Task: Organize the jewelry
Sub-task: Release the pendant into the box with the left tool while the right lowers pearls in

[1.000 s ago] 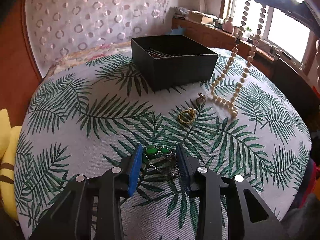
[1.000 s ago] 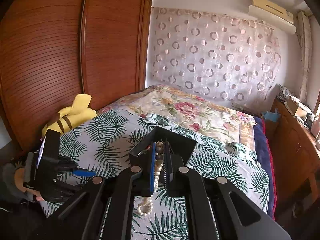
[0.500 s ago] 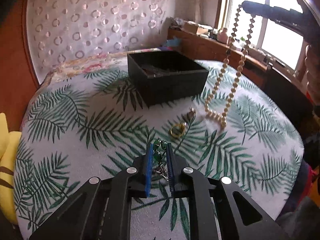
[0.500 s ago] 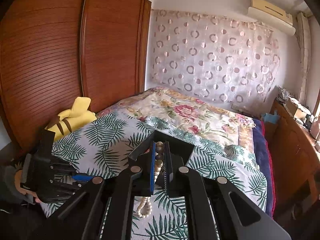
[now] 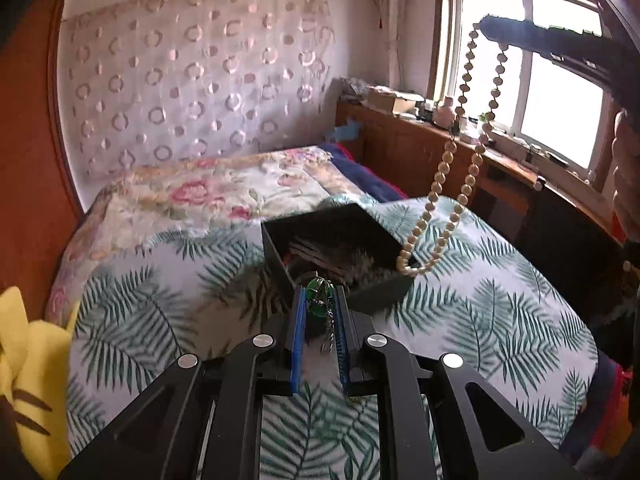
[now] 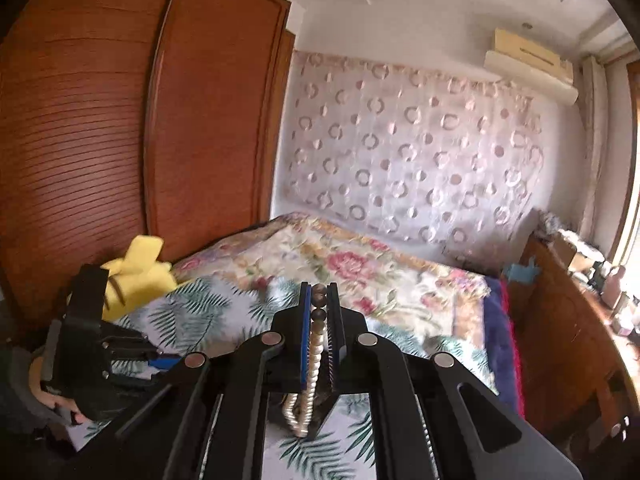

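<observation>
A leaf-print bed (image 5: pixel 500 300) by a window (image 5: pixel 560 100) carries a box (image 5: pixel 384 300); green jewelry (image 5: pixel 319 300) is pinched in the left claw (image 5: pixel 319 304), pearls (image 6: pixel 316 344) in the right claw (image 6: pixel 319 300).

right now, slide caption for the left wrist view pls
Left tool pinches green earrings near the black box while a pearl necklace dangles over it.

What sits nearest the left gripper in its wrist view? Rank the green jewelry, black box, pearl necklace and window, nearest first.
1. Green jewelry: clamped between the left gripper's fingers.
2. Black box: just ahead, on the bed.
3. Pearl necklace: hanging ahead-right, its loop over the box's far corner.
4. Window: far right wall.
</observation>
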